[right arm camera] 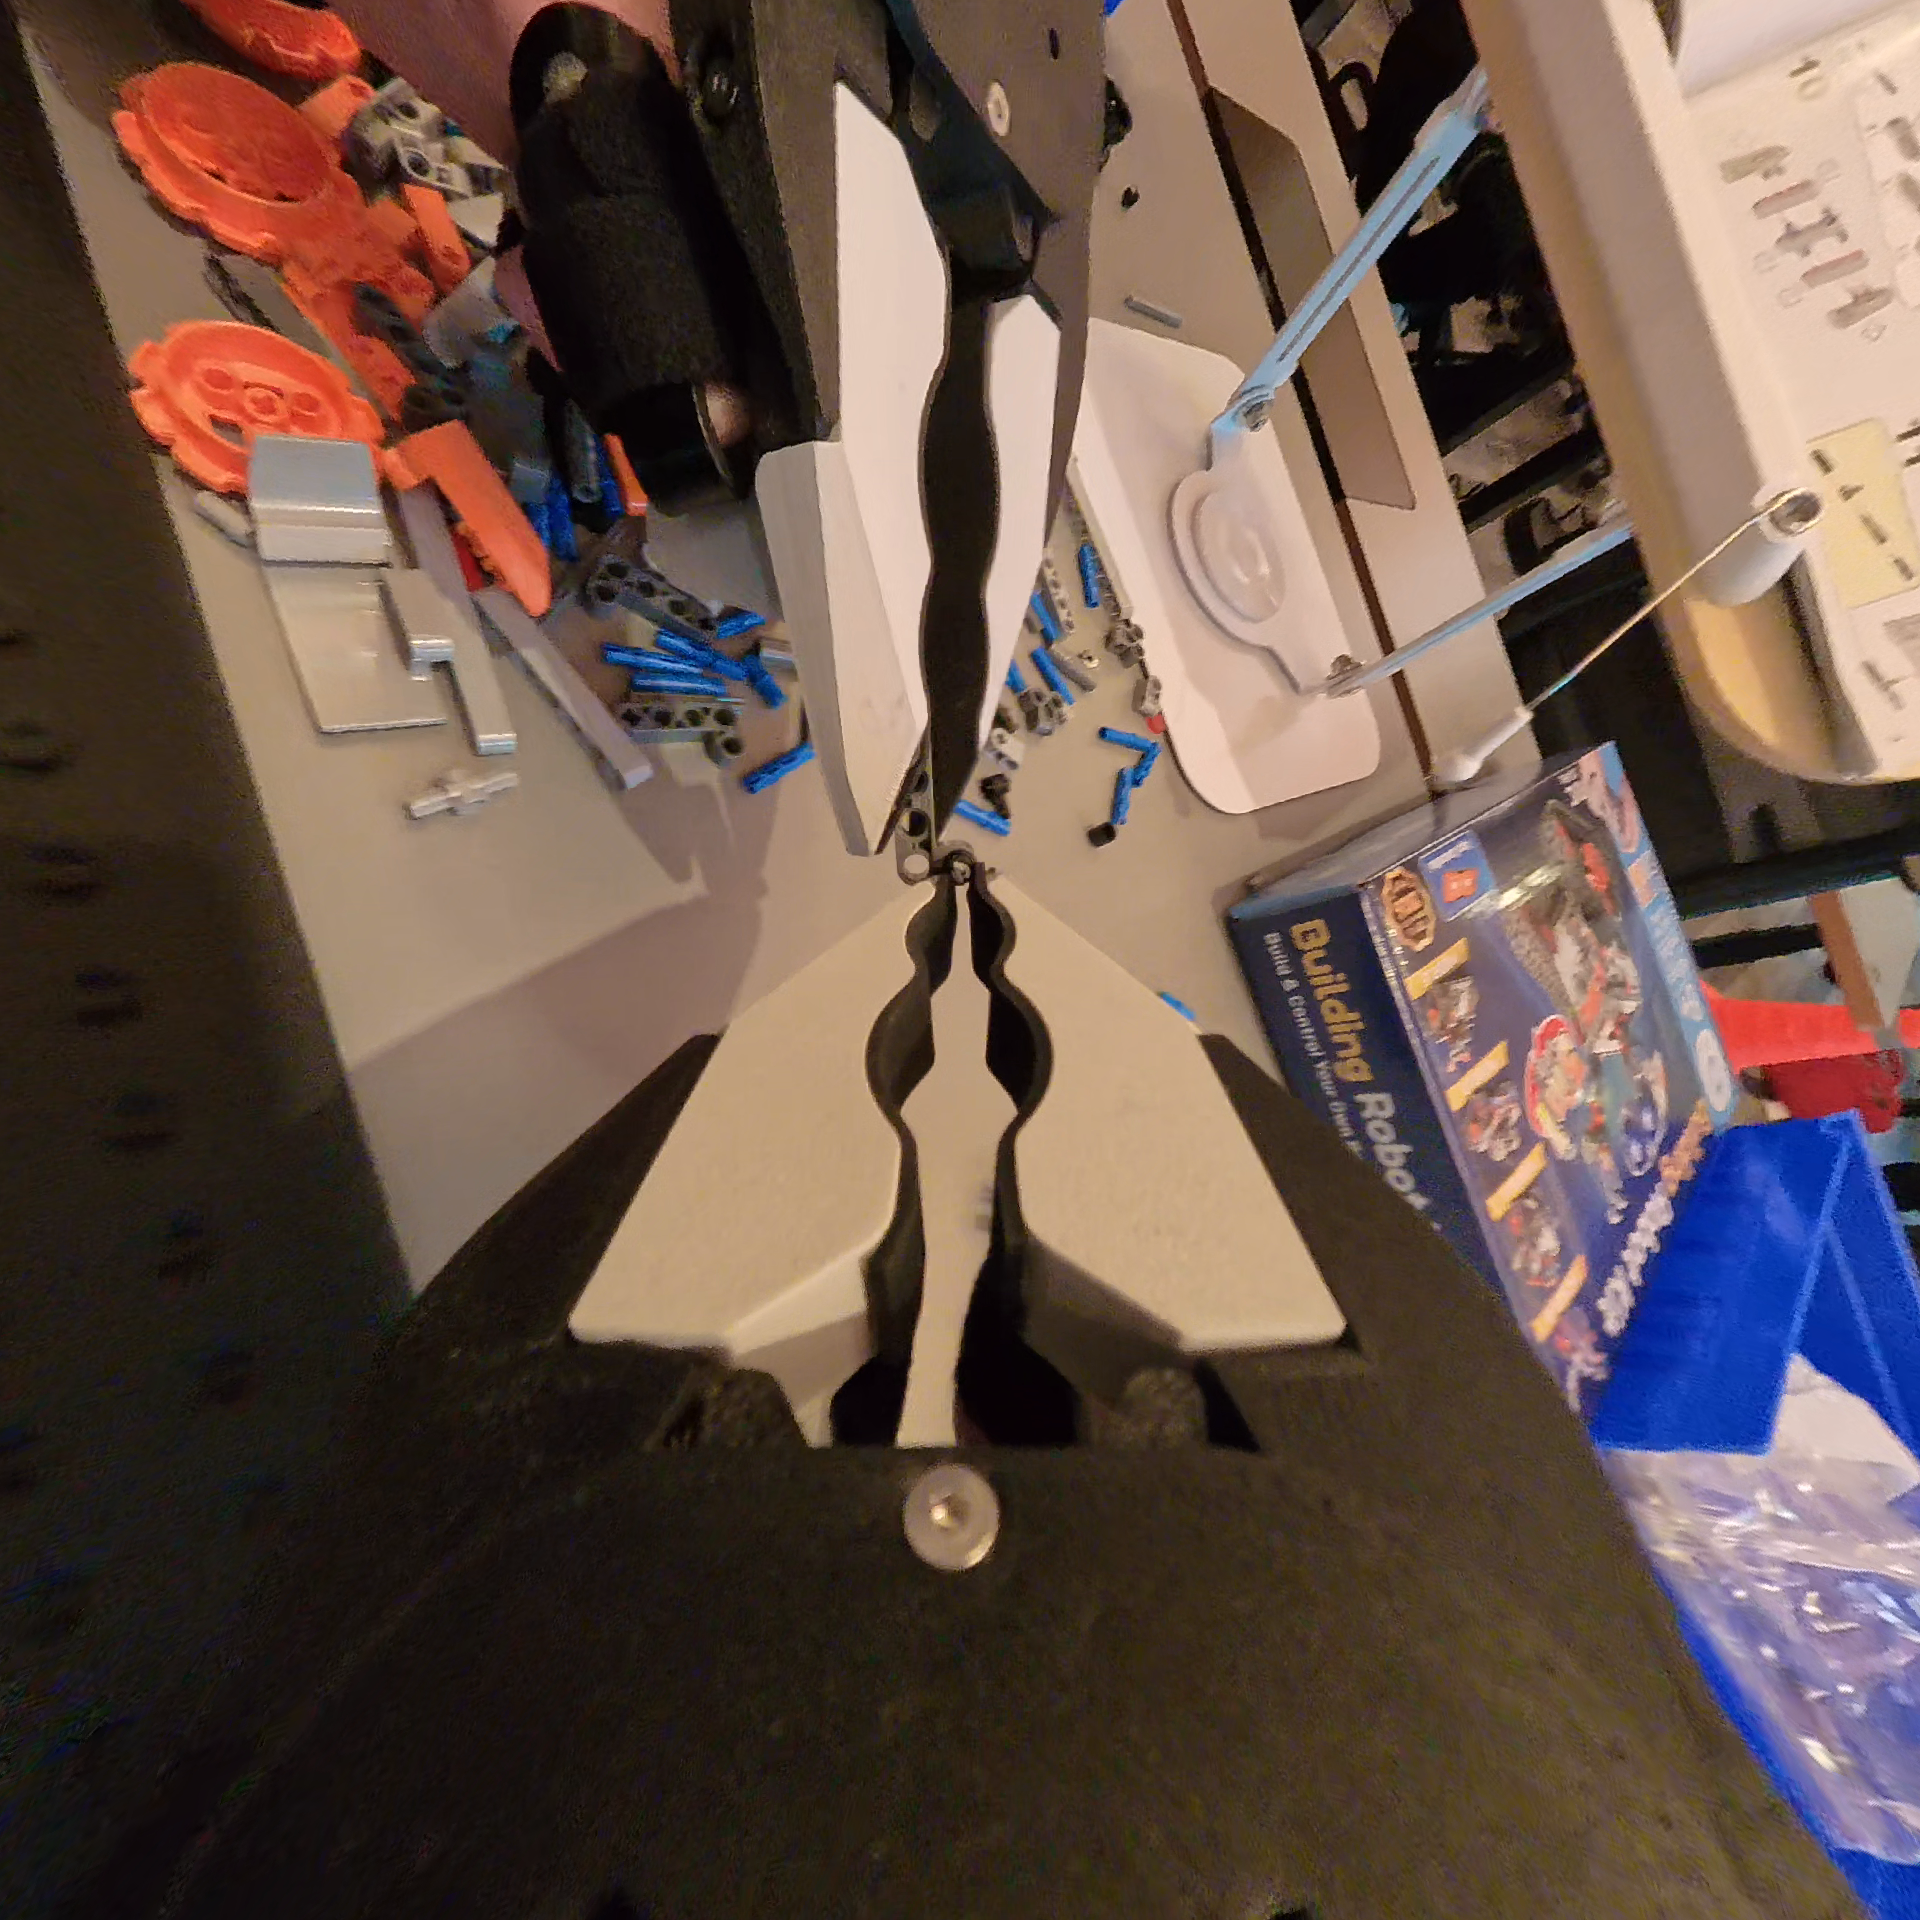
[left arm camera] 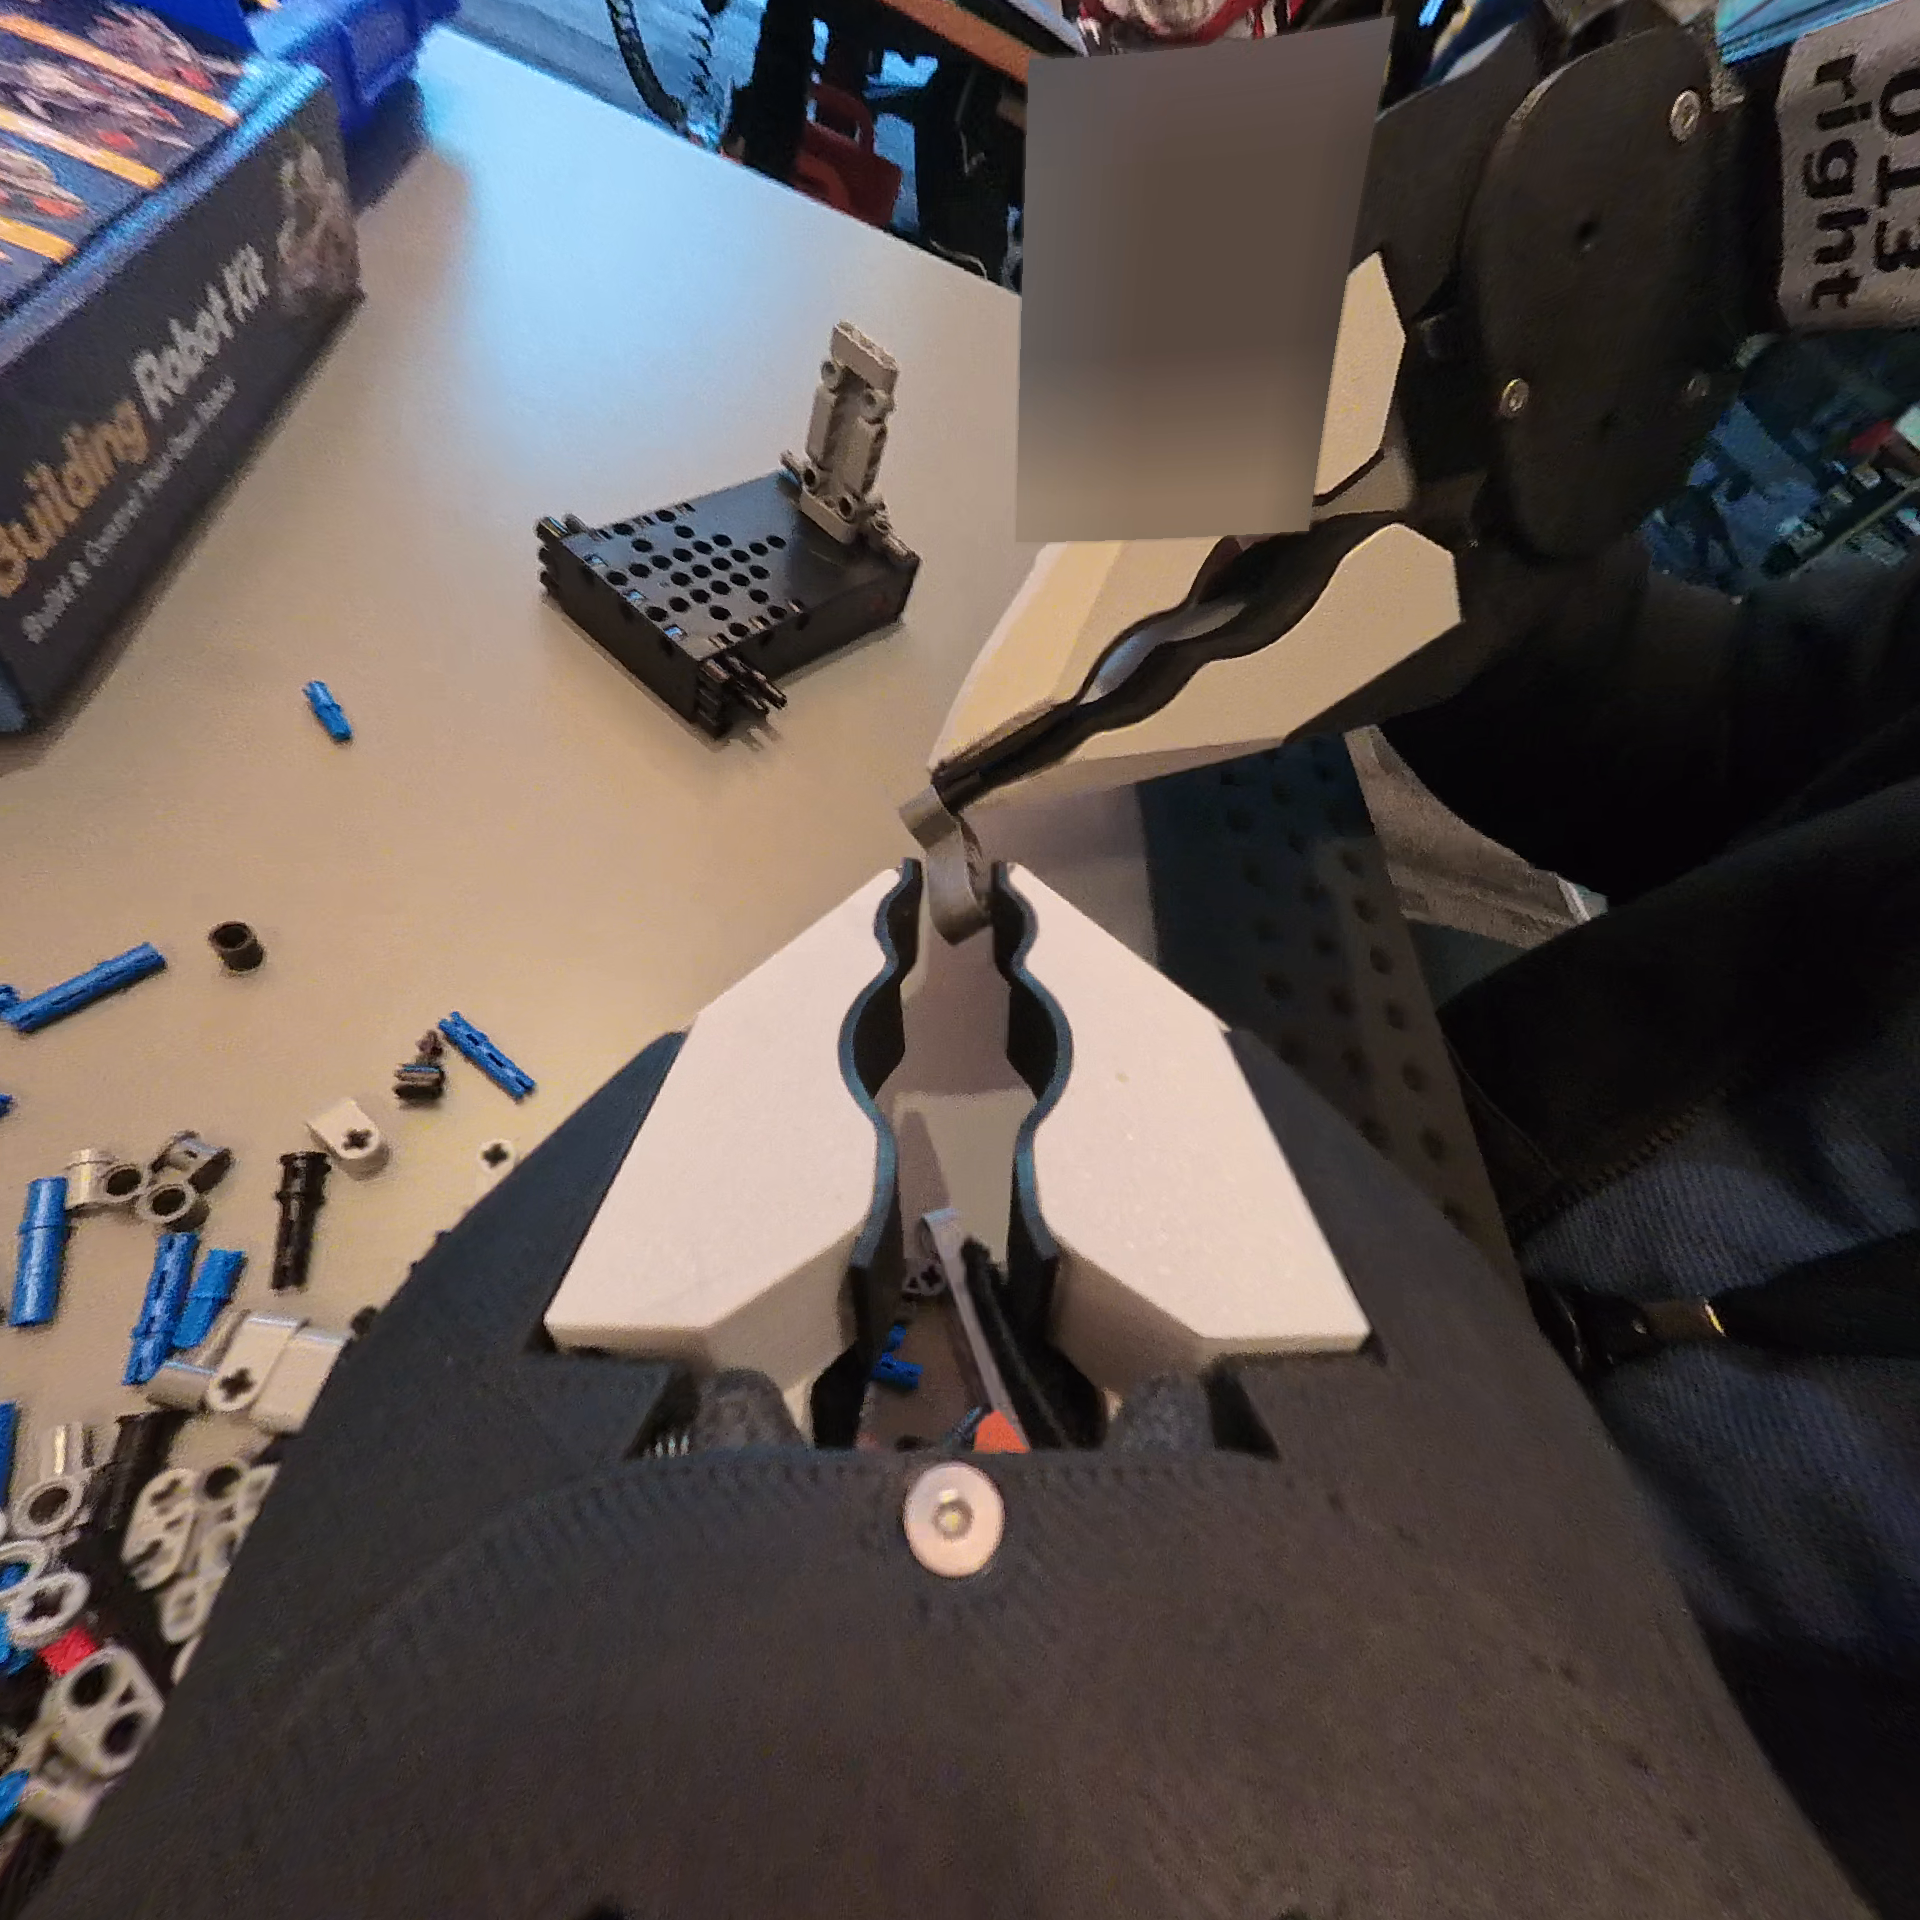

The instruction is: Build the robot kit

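Grey plastic connector piece (left arm camera: 954, 883), small and bent with round holes, sits pinched at the very tips of both my grippers above the pale table (left arm camera: 582, 343). My left gripper (left arm camera: 958, 883) clamps its lower end; my right gripper (left arm camera: 940, 784) clamps the upper end, tips nearly meeting. Loose blue pins (left arm camera: 488, 1055) lie scattered left, beside a black perforated block (left arm camera: 717, 592) and a blue kit box (left arm camera: 156, 343).

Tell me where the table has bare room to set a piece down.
Bare table lies between the kit box and the black pinned block, and beyond it. Crowded: the loose pins and connectors beside the left gripper.
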Motion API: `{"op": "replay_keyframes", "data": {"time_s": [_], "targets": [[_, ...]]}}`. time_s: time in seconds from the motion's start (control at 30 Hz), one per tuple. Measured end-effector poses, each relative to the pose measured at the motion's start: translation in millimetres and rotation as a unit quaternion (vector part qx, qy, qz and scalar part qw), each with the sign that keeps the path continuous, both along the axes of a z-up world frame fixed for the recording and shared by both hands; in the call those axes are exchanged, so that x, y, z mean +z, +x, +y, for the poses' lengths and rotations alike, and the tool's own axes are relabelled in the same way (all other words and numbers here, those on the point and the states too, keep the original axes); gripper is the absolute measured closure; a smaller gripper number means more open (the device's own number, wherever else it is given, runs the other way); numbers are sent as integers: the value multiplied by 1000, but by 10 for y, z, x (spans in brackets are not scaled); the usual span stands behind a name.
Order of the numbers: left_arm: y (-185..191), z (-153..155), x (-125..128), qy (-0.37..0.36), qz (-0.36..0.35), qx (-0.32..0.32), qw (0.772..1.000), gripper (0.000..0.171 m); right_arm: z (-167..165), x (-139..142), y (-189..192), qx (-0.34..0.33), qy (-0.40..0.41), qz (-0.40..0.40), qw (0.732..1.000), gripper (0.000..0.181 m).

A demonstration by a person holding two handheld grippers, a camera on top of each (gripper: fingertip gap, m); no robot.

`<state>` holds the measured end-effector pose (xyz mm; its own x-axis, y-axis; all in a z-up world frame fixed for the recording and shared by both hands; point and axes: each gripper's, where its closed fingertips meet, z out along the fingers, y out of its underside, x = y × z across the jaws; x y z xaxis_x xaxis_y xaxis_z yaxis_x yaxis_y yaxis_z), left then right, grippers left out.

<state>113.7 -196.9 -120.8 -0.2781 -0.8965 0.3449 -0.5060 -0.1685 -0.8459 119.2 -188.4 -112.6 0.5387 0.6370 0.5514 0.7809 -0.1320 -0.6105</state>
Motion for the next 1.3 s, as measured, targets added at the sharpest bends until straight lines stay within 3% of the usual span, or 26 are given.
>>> {"op": "replay_keyframes", "data": {"time_s": [0.23,0.43,0.53,0.73,1.0,1.2,1.3], "targets": [[-96,-128,-247,24,64,-35,997,149,-158,-316,36,-14,-64,20,998,181],[-209,-1,-313,79,81,-21,993,150,-127,-472,164,-5,-148,14,989,181],[-281,56,-415,120,97,-17,988,151,-167,-473,134,-1,-169,35,985,181],[-301,262,-298,126,79,16,989,156,-344,-390,-142,24,-197,125,972,178],[-398,457,-348,168,95,44,980,156,-10,-743,-190,-49,-257,125,957,160],[-350,415,-402,187,95,32,977,158,86,-817,-148,-86,-252,118,957,172],[-322,392,-417,197,92,29,976,158,95,-804,-107,-83,-226,74,968,172]]}}
